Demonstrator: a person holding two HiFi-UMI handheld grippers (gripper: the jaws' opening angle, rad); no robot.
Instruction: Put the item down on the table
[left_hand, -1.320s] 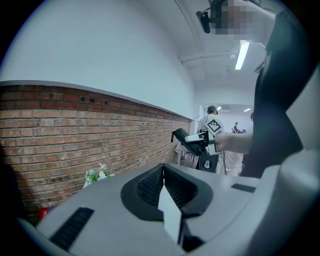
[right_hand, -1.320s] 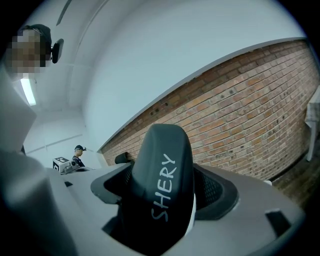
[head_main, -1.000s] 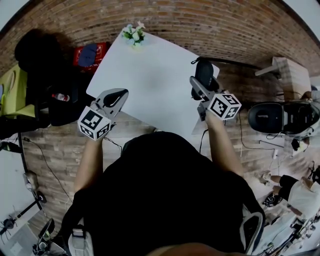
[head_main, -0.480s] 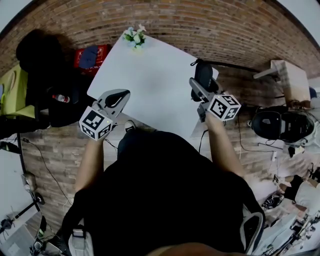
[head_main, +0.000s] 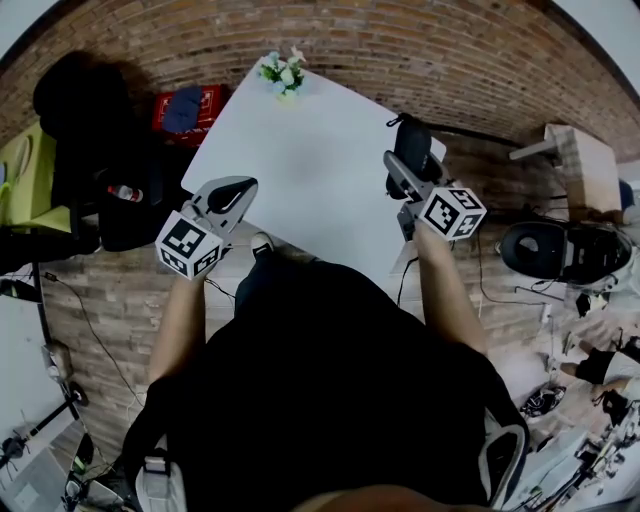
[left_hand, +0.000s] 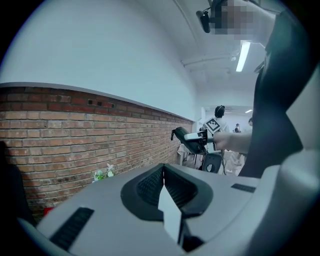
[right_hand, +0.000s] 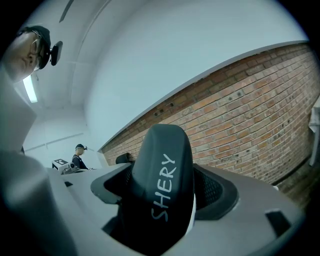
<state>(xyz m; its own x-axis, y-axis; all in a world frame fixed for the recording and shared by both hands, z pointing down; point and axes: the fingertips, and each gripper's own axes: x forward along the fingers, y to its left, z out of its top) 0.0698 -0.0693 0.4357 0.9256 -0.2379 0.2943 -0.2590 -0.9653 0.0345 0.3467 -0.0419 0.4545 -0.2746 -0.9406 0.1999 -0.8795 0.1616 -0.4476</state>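
black case (right_hand: 162, 185): hard rounded shell with white lettering, clamped tight in the right claw (head_main: 402, 172) and sticking out past the jaws.
where it is: about 1 o'clock in the head view, up in the air right by the 3 o'clock edge of the white table (head_main: 300, 150). not down yet.
left claw (left_hand: 164, 186): jaws pressed together on nothing, hanging at 9 o'clock by the table's near corner.
risk one: let go here and i reckon it lands half off that edge and tips onto the brick floor (head_main: 120, 290).
risk two: smooth curved shell in a narrow grip, so it could twist or slide out on the way down.
flowers (head_main: 283, 70): far end, 12 o'clock, well clear.
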